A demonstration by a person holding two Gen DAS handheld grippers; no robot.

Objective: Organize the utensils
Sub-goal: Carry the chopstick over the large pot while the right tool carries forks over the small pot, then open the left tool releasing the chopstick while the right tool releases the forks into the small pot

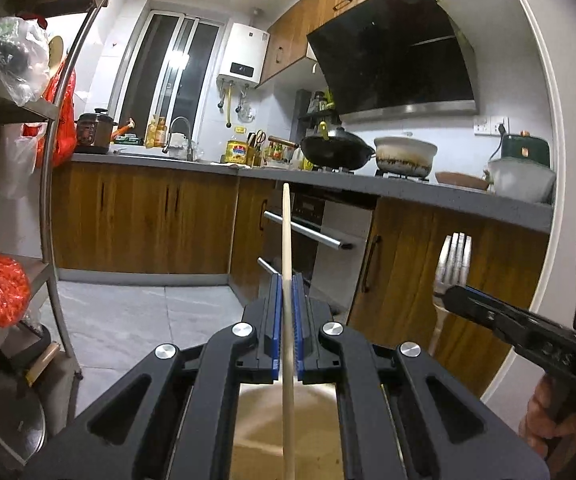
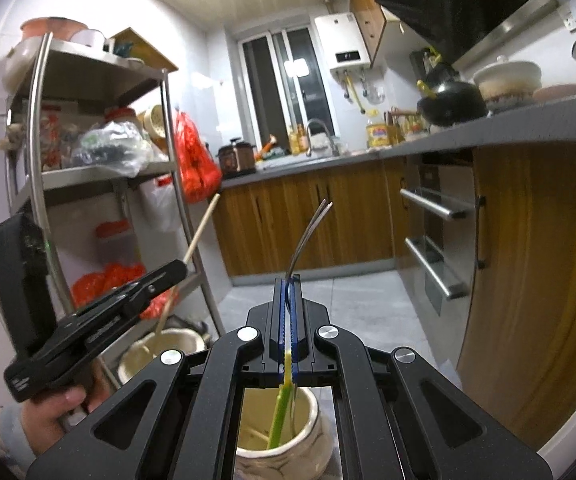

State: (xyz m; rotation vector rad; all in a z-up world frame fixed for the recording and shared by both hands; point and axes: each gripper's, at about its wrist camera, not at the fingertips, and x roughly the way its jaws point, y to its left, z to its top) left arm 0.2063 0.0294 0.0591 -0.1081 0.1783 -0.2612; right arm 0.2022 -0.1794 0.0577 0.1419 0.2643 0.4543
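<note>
My left gripper is shut on a pale wooden chopstick that stands upright between the blue pads. Its lower end drops towards a cream ceramic holder under the gripper. The right wrist view shows this left gripper at the left, with the chopstick reaching down into a cream holder. My right gripper is shut on a fork with its tines up. The fork's yellow-green handle hangs into a second ceramic jar. The right gripper and the fork also show at the right of the left wrist view.
A steel shelf rack with red and clear bags stands on the left. A grey counter runs along the right with a black wok, a white pot and an oven below. Grey floor tiles lie ahead.
</note>
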